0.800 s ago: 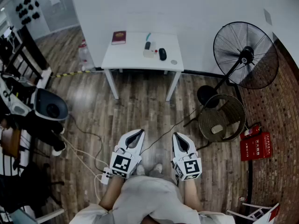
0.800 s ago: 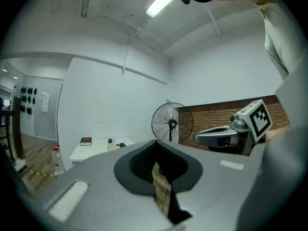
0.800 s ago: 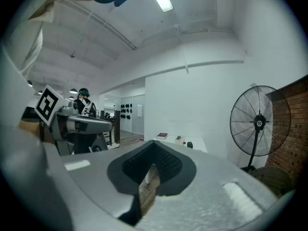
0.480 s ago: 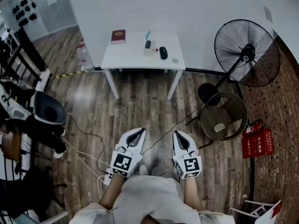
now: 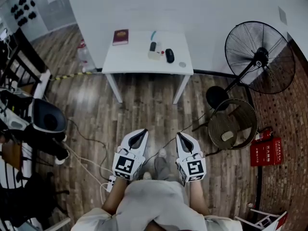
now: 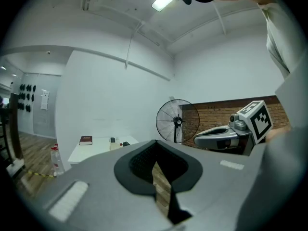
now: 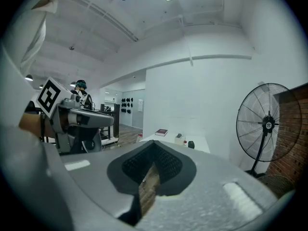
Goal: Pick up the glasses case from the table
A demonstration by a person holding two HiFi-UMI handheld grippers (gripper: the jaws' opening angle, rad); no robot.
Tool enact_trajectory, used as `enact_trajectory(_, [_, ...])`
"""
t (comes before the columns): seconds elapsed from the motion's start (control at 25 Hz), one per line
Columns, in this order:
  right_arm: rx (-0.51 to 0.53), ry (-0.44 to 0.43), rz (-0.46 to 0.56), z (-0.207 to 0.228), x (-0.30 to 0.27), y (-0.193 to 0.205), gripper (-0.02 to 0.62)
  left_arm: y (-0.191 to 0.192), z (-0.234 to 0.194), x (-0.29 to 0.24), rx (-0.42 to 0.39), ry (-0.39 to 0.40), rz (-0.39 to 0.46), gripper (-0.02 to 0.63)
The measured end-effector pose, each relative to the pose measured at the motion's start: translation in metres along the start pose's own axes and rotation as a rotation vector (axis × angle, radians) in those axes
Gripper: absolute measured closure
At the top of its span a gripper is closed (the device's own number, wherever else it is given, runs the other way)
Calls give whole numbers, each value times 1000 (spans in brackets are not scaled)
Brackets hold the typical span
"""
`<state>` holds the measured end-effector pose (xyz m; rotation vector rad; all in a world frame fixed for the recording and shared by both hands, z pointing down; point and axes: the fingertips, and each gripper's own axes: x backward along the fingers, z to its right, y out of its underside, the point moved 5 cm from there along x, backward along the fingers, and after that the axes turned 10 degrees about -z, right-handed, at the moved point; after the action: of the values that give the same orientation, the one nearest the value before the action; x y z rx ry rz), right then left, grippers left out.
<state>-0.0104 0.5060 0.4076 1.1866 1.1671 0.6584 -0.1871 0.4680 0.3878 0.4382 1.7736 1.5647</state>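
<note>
The glasses case (image 5: 169, 56) is a small black oval lying on the right half of a white table (image 5: 130, 61) against the far wall. It also shows as a dark speck in the left gripper view (image 6: 125, 144) and the right gripper view (image 7: 191, 144). Both grippers are held close to my body, well short of the table, over the wooden floor. My left gripper (image 5: 139, 137) is shut with nothing in it, and so is my right gripper (image 5: 183, 139). Their jaws point roughly level toward the table.
On the table lie a red book (image 5: 120, 36) and a few small items (image 5: 154, 52) beside the case. A standing fan (image 5: 260, 57), a round wicker basket (image 5: 233, 124) and a red extinguisher box (image 5: 266, 150) stand at the right. Cables and a power strip (image 5: 109, 183) lie at the left, near a black chair (image 5: 45, 119).
The view has drifted slightly toward the table, and a foot has come forward between the grippers. Both grippers stay shut and in the same pose.
</note>
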Motion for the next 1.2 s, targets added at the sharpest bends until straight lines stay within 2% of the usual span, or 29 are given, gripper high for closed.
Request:
enact_trajectory(0.68, [23, -80, 10, 144, -98, -41, 591, -67, -28, -150, -25, -65, 4, 588])
enact_trajectory(1.2, [38, -147, 32, 186, -151, -62, 591, -82, -52, -202, -11, -130, -4, 588])
